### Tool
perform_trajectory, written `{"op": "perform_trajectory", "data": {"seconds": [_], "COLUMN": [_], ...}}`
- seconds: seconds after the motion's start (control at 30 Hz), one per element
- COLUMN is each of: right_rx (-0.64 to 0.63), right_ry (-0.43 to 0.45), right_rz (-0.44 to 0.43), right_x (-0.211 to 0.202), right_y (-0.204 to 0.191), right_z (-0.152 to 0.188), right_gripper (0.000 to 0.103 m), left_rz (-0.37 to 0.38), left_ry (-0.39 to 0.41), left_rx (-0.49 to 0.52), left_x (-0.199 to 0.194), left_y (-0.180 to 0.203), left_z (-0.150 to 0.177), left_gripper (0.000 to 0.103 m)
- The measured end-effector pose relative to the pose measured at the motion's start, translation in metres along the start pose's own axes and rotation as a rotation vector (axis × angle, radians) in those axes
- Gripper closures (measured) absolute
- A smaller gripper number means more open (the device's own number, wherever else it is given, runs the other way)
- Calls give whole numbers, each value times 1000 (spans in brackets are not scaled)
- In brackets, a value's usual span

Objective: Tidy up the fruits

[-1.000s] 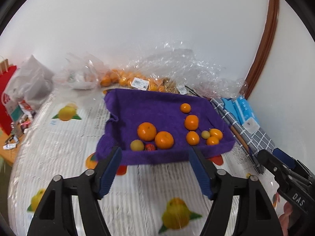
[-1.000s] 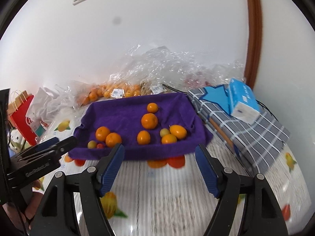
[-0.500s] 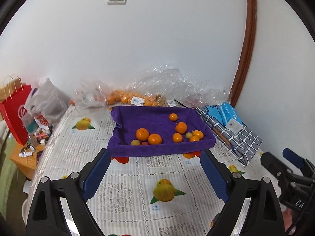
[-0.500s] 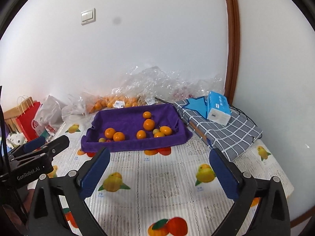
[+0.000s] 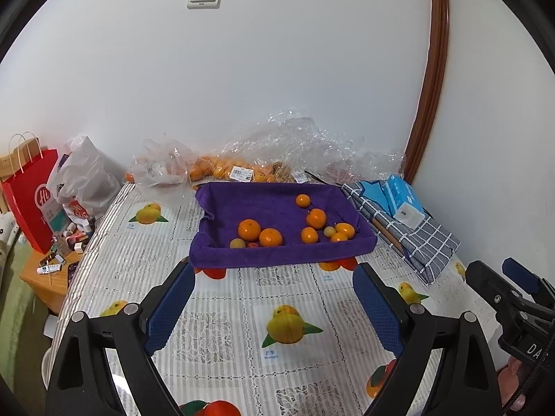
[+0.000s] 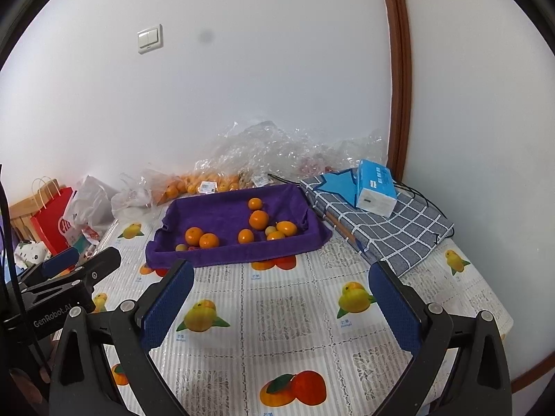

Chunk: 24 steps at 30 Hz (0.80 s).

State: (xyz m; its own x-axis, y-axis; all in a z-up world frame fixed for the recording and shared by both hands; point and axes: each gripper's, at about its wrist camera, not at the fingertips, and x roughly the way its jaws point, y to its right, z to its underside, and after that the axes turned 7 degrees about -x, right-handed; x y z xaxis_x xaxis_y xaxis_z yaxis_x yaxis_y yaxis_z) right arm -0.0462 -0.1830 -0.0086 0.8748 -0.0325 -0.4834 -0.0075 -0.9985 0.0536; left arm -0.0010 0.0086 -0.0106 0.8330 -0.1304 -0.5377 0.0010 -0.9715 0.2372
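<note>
Purple, orange and blue on a fruit-printed white cloth

Deep purple towel-lined tray (image 5: 277,253) holding round orange citrus fruits (image 5: 249,229); blue-and-white checked fabric (image 6: 399,228) under a light blue tissue box (image 6: 376,192); red paper bag (image 5: 29,201); blue textured fingers (image 5: 170,308) on black arms

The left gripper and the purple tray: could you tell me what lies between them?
Only bare fruit-print tablecloth separates the left gripper from the purple tray, per the left wrist view.

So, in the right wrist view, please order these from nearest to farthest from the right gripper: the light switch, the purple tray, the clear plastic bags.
From the right gripper:
1. Purple tray, straight ahead on the table.
2. Clear plastic bags, behind the tray, against the wall.
3. Light switch, high on the wall, up to the left.
</note>
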Motion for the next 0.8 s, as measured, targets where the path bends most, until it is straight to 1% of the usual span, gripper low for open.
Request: {"op": "perform_trajectory", "data": {"seconds": [0.13, 0.3, 0.8], "right_rx": [5, -4, 14], "right_ry": [0, -2, -8], "right_rz": [0, 21, 25], "right_x": [-1, -1, -2], "right_y": [3, 5, 12], "right_z": [2, 4, 7], "right_gripper": [3, 3, 3], "left_rz": [7, 9, 8], "left_ry": [-6, -3, 3], "left_rx": [3, 8, 12], "left_x": [0, -1, -3], "left_y": [3, 7, 11], "left_z": [2, 2, 4], "left_gripper": [11, 11, 11]}}
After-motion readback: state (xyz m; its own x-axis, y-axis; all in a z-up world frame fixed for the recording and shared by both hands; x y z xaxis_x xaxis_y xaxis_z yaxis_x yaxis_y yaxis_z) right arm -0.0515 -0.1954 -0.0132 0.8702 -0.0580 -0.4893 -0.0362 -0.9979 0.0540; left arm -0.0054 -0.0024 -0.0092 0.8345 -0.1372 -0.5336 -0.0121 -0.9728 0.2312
